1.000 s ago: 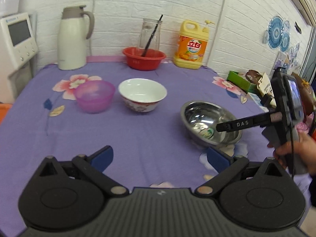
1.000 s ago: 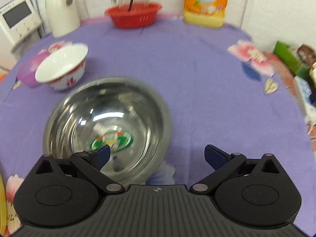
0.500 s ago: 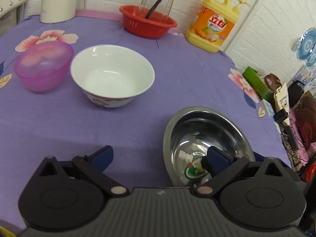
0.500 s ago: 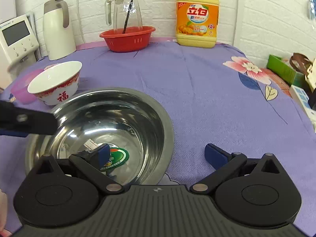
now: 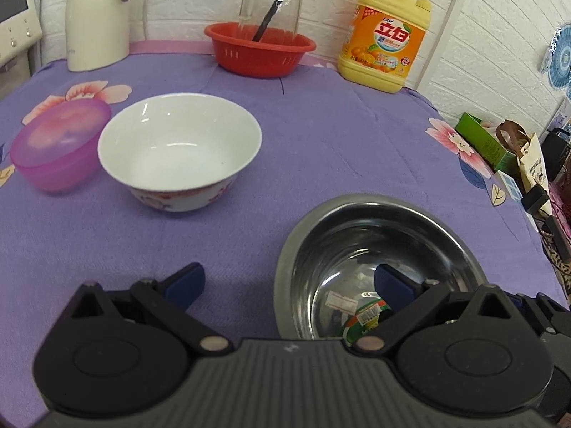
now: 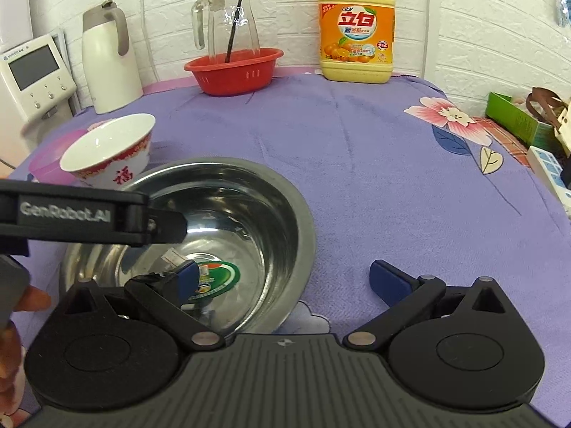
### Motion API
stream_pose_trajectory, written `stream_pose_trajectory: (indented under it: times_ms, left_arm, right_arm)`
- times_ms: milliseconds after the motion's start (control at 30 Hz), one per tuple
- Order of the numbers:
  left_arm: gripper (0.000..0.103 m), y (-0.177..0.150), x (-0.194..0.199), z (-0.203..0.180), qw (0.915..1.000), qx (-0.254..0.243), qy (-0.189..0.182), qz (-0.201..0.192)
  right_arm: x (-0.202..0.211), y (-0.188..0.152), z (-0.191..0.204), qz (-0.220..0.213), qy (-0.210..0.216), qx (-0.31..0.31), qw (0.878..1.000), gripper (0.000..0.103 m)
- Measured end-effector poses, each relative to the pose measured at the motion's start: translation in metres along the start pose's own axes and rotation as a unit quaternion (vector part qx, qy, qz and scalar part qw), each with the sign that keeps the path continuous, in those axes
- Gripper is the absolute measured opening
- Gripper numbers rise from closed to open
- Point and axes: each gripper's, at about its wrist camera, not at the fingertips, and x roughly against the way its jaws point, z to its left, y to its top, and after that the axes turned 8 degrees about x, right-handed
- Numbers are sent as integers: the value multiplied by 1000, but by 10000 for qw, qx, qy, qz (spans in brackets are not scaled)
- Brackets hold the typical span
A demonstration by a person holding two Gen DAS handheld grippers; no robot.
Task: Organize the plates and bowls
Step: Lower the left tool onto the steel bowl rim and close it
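pink bowl [image 5: 59, 142]: far left on the table [image 5: 339, 135], its rim touching or just beside the white bowl.
white bowl [image 5: 180, 151]: upright, red pattern outside, well apart from the steel bowl.
left tongs [image 5: 289, 283]: wide apart; left finger over the purple cloth, right finger [image 5: 392, 283] inside the steel bowl, so they straddle its near-left rim.
steel bowl [image 6: 228, 214]: upright on the table, green sticker on its bottom.
right tongs [image 6: 285, 280]: wide apart; left finger [image 6: 187, 280] inside the steel bowl, right finger over the cloth, straddling the near-right rim.
back row: white jug [image 6: 107, 64], red basket [image 6: 233, 69] holding a glass pitcher [image 6: 232, 21], yellow detergent bottle [image 6: 357, 25].
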Motion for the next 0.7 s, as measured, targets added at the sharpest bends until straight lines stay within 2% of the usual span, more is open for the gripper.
stream_pose_trajectory:
  times_ms: [200,467,700]
  left_arm:
    - [100,-6,-3,-9,9994,-235,221,-126]
    - [100,-8,-3,-8,9993,-255,185,-200]
    - [97,-12,-6,-13,9977,-549,317,-237]
  right_arm:
    - [1,-1,4,-55,171,13,9998,103]
    - [0,-3,5,-171,234,93,9995,103]
    - [1,-3,7,-218,201,202,9994,103]
